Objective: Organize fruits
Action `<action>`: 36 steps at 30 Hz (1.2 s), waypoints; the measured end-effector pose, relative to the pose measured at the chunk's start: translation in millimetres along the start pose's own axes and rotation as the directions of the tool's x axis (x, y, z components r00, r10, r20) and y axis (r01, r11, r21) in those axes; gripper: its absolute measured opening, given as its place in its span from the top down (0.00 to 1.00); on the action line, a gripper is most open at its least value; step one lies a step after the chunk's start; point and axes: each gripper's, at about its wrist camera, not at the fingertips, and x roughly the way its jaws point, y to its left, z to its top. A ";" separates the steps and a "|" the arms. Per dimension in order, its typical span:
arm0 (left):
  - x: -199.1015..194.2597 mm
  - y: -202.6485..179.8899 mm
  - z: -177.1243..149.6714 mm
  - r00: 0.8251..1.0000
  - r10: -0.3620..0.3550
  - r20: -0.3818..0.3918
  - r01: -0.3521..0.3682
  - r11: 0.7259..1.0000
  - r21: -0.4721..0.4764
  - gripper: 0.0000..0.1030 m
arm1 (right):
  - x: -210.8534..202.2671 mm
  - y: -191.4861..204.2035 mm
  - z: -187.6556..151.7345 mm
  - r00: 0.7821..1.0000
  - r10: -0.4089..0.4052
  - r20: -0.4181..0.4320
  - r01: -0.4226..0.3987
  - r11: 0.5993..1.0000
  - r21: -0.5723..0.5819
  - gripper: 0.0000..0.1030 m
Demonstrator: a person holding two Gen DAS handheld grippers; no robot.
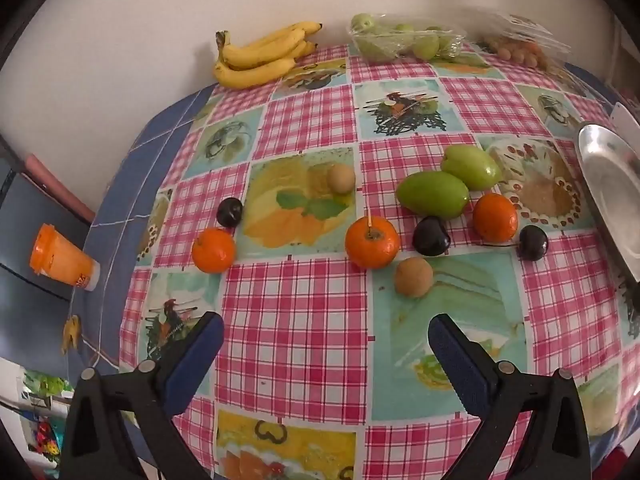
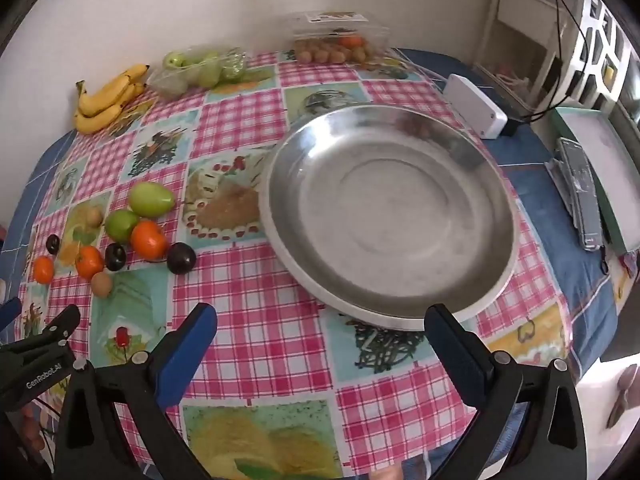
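1. The left gripper (image 1: 326,344) tilts steeply down over the table's near edge, blue-padded jaws spread wide, nothing between them.
2. The right gripper (image 2: 320,334) angles down likewise, jaws fully apart and empty, just short of the steel bowl (image 2: 472,292).
3. Loose fruit sits mid-table on the glossy checked tablecloth (image 1: 296,320): smooth oranges (image 1: 372,242), green mangoes (image 1: 433,194), dark cherries (image 1: 431,236).
4. Bananas (image 1: 260,56) lie along the far edge.
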 end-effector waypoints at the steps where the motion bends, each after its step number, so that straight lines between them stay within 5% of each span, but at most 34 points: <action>1: -0.3 -0.3 0.2 1.000 -0.002 -0.005 0.002 1.000 -0.009 0.00 | 1.4 0.3 -0.2 1.000 -0.001 -0.009 0.001 1.000 0.004 0.00; 5: 3.6 5.4 3.4 0.999 -0.037 -0.022 0.036 0.999 -0.031 0.00 | 6.8 11.5 0.7 0.998 -0.019 -0.052 0.019 1.000 0.000 0.00; 9: 3.6 9.1 2.5 0.999 -0.050 -0.009 0.049 0.998 -0.047 0.00 | 9.9 2.8 -3.7 0.999 0.038 -0.030 -0.038 0.999 0.004 0.00; 36: 1.8 9.1 1.7 0.998 -0.064 0.003 0.064 0.995 -0.077 0.00 | 9.3 14.0 -4.0 0.999 0.040 -0.003 -0.040 0.998 -0.047 0.00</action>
